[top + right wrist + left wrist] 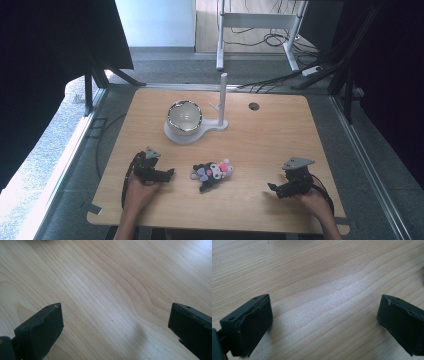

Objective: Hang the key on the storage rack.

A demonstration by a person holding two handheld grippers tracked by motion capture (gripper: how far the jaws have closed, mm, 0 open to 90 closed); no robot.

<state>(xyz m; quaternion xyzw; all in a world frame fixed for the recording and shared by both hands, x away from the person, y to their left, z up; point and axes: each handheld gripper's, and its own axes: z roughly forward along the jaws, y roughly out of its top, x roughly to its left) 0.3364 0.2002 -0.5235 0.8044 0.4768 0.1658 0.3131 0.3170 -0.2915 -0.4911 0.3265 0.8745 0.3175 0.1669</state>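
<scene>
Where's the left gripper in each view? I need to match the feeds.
High view: left gripper at lower left, left of the plush toy.
Left gripper view: its two jaws rise from the bottom corners, spread apart.
Right gripper view: the right gripper over bare wood.
Shared landmark: the wooden table.

From above the near edge we look forward and down over the whole counter (270, 135). Each riding camera hangs close over bare wood, looking down between its own spread jaws. All three views share that wooden top, near left and near right.
</scene>
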